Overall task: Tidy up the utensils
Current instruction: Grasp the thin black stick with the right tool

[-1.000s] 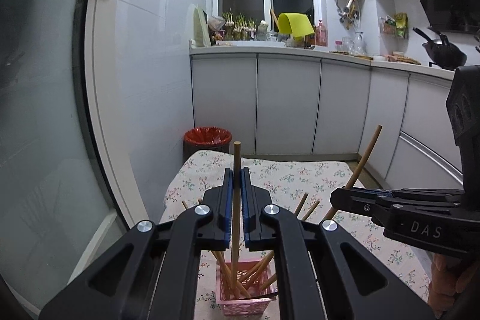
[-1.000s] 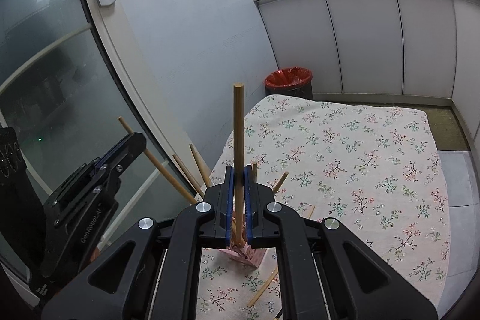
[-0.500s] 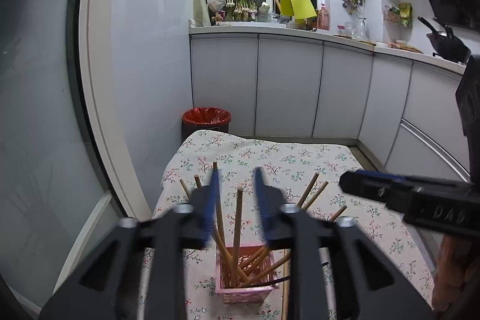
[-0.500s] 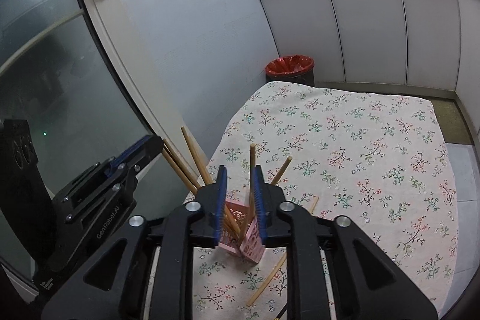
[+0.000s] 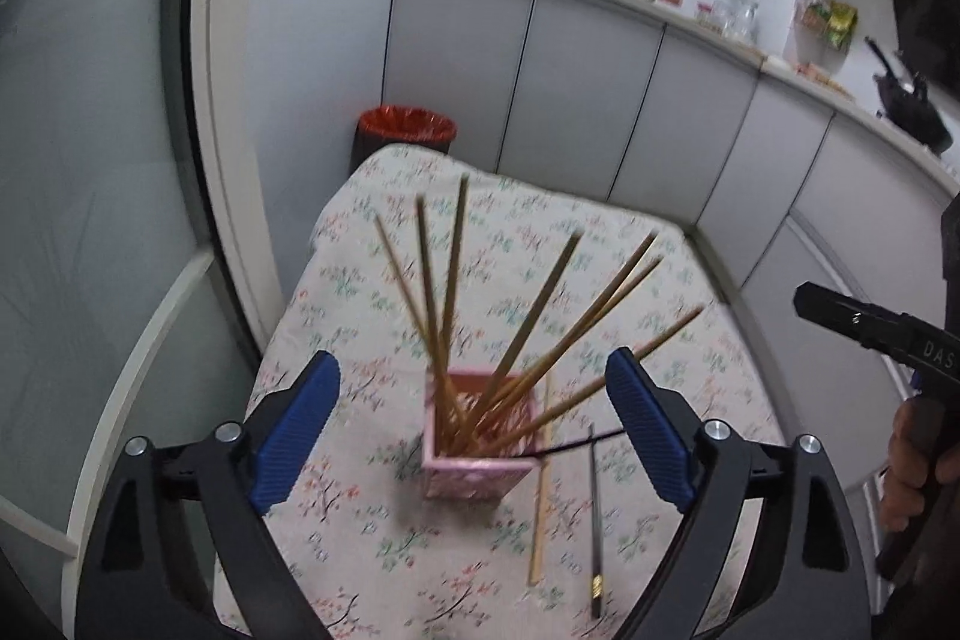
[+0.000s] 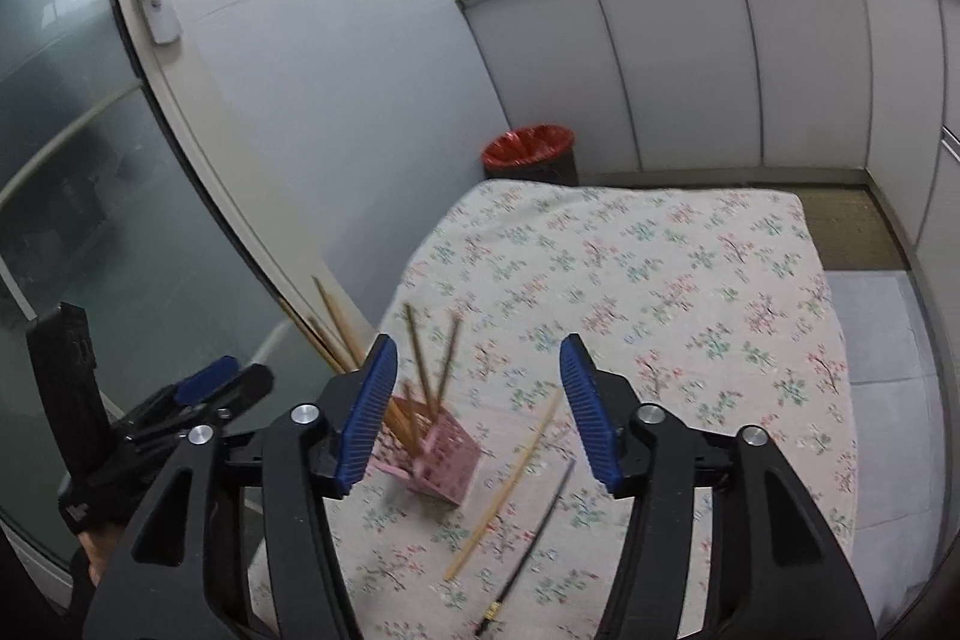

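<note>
Both hand-held grippers hang spread wide and empty over the pink holder near the worktop's left edge. Two chopsticks lie just beside it: one wooden, one dark. Bring your right hand-held gripper low, pinch the wooden one mid-length, and avoid the fanned sticks.

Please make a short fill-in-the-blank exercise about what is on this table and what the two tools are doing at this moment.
1. The wooden chopsticks stand in a square holder whose colour is ____.
2. Both the left tool and the right tool have their jaws ____.
3. On the floral tablecloth beside the holder lie one wooden chopstick and one ____ chopstick.
4. The bin on the floor beyond the table has a ____ liner.

Missing words: pink; open; black; red
</note>
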